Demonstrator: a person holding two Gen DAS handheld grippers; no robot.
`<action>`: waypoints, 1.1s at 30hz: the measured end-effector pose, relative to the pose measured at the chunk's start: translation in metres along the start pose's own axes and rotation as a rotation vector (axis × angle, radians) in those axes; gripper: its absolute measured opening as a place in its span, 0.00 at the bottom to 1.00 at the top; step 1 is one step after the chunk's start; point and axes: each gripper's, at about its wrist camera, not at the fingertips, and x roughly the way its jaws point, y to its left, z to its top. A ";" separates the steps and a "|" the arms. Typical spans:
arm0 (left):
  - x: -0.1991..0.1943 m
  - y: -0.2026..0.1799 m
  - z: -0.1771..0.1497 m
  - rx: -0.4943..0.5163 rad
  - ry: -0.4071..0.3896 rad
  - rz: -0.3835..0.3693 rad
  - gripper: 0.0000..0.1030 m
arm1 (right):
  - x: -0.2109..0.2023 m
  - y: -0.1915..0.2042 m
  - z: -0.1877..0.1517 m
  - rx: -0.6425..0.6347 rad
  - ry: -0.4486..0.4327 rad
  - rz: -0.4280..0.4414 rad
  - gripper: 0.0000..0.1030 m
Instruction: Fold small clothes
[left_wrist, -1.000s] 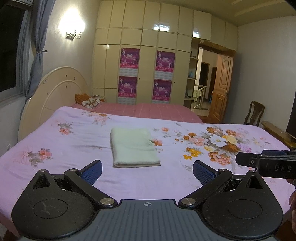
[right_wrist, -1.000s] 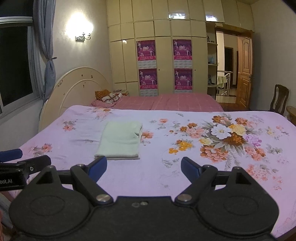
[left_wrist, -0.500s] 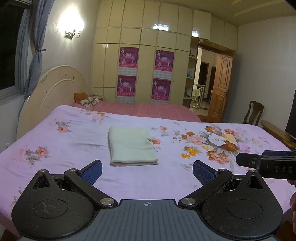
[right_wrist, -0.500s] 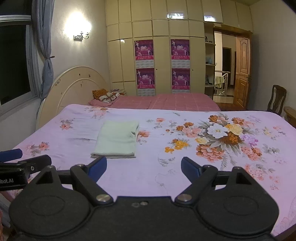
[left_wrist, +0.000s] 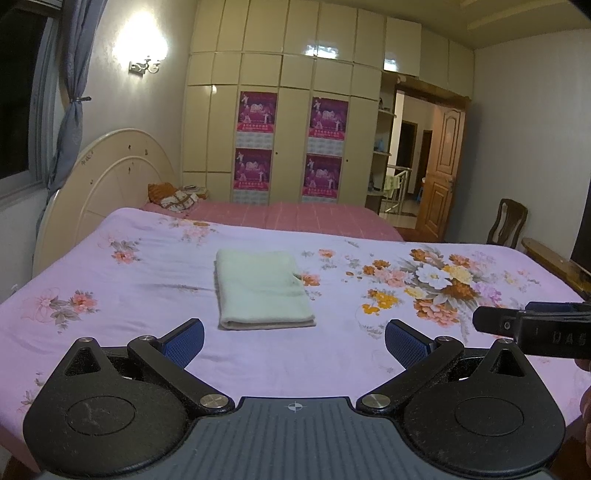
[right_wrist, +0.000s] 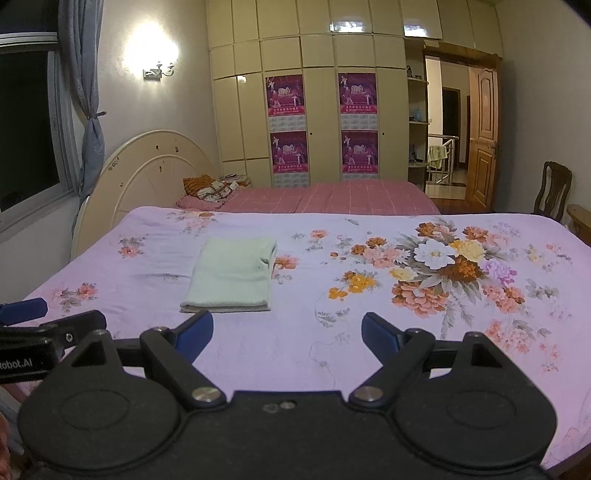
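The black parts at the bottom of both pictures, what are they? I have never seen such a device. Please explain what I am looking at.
They are two hand-held claws, one in each of a person's hands, each carrying a camera that looks forward between its two fingers. One picture comes from the left claw, the other from the right claw. Both are open and hold nothing. In front of them is a bed with a flowered sheet. On it lies a pale green cloth, folded into a neat rectangle.
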 end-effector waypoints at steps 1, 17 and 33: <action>0.001 0.000 0.000 0.001 0.001 0.000 1.00 | 0.000 0.000 0.000 0.000 0.000 0.001 0.84; 0.003 -0.001 0.001 0.004 0.004 0.008 1.00 | 0.000 0.000 0.001 0.001 -0.001 0.001 0.85; 0.005 0.005 0.001 0.011 0.000 0.024 1.00 | 0.001 0.001 0.001 -0.002 0.000 0.001 0.85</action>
